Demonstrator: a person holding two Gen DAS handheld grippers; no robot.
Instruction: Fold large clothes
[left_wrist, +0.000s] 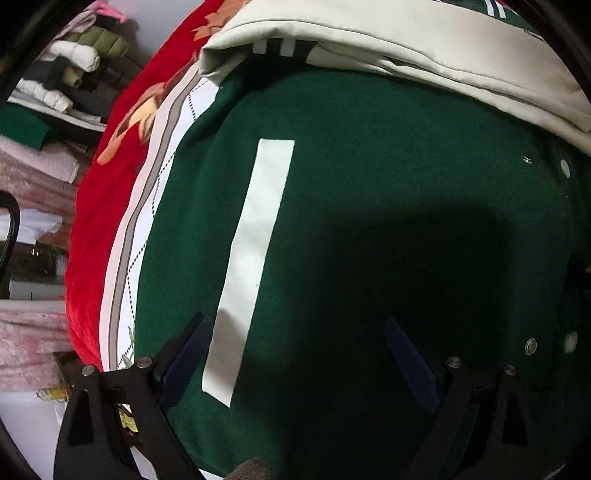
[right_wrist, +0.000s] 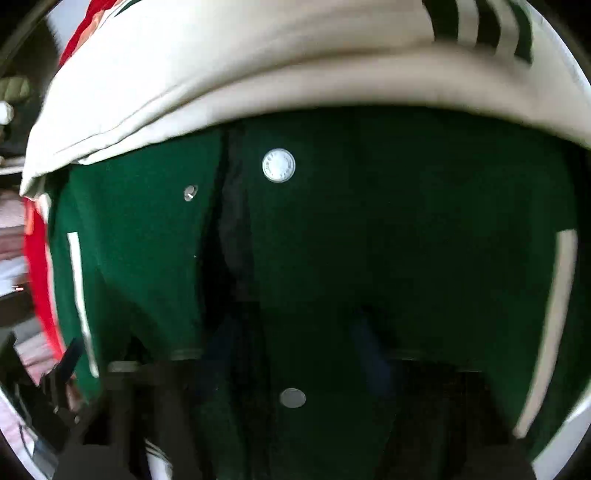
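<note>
Filling both wrist views, a dark green jacket (left_wrist: 369, 184) of thick, felt-like cloth lies spread flat beneath the two grippers. It rests on a red plush blanket (left_wrist: 99, 206) with a white patterned border, seen along the left side. A cream sleeve (left_wrist: 424, 48), smooth and slightly padded, is folded across the top of the jacket body; its ribbed cuff (right_wrist: 484, 22) carries green and white stripes. A long, narrow white strip (left_wrist: 247, 266) marks a pocket on the green front. Round silver snap buttons (right_wrist: 279, 165) run down the front opening, where the two edges part to show a dark lining.

Off to the upper left, a stack of folded clothes (left_wrist: 74, 55) in white, olive and grey sits on shelving.

The left gripper (left_wrist: 295, 347) hovers over the jacket with its dark blue pads (left_wrist: 192, 343) spread wide, nothing between them. The right gripper (right_wrist: 295, 350) is blurred and in shadow over the front opening; its jaws are pressed together, and whether they pinch cloth cannot be told.
</note>
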